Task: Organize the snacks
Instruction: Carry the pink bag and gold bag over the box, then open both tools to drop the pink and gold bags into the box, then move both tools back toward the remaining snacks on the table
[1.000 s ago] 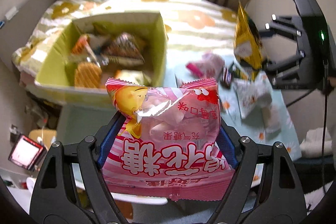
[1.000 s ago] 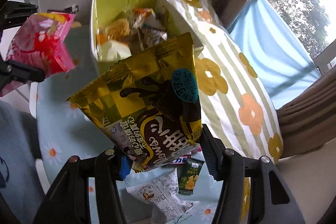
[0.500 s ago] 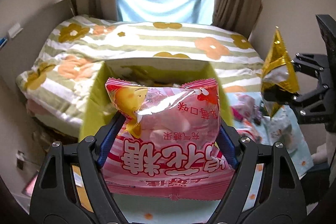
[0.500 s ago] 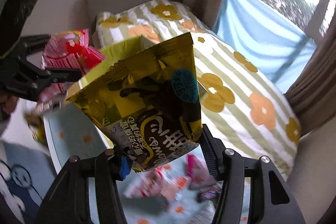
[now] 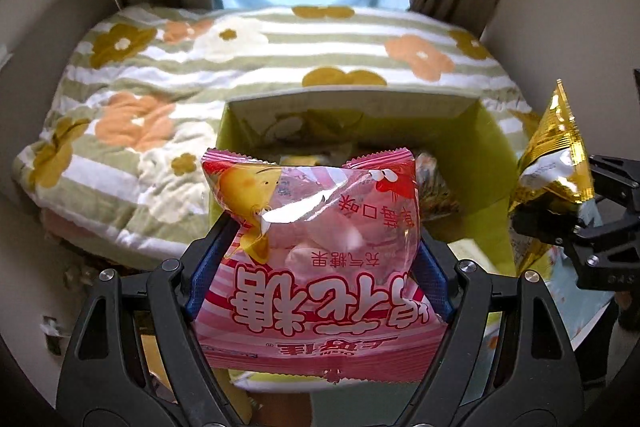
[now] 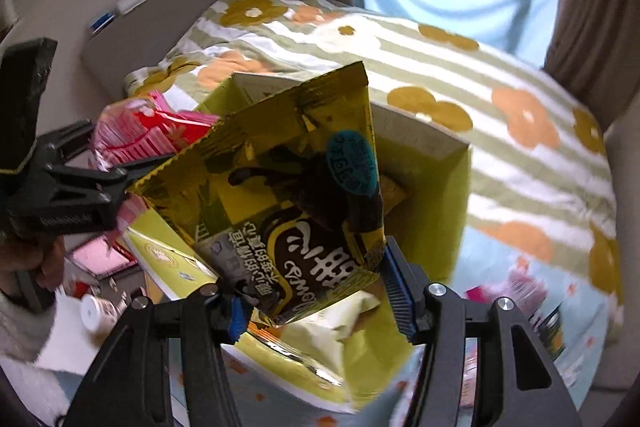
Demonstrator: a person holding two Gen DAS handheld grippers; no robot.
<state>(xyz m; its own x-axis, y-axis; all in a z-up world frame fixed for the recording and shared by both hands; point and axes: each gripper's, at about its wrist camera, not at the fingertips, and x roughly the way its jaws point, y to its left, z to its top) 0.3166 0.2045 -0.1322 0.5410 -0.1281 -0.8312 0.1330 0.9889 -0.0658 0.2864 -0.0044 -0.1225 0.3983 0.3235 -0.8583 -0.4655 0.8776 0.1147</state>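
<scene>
My left tool (image 5: 316,247) is clamped on the pink bag (image 5: 316,251), which hangs right over the open yellow box (image 5: 492,131), its long axis running near to far. My right tool (image 6: 316,291) clamps the gold bag (image 6: 280,195) over the box's right side. The box sits on the desk (image 6: 496,239), with a flowered bed (image 5: 240,59) beyond.

Pink-and-white striped candy bag (image 5: 316,235) with red lettering and a yellow chick; shiny gold-and-black snack bag (image 6: 288,195) wearing a teal sticker. Yellow-green box (image 5: 486,135). Bed quilt (image 5: 248,55) striped green-white, orange and mustard flowers. Bench cloth (image 6: 492,247), blurred, looks pale blue.
</scene>
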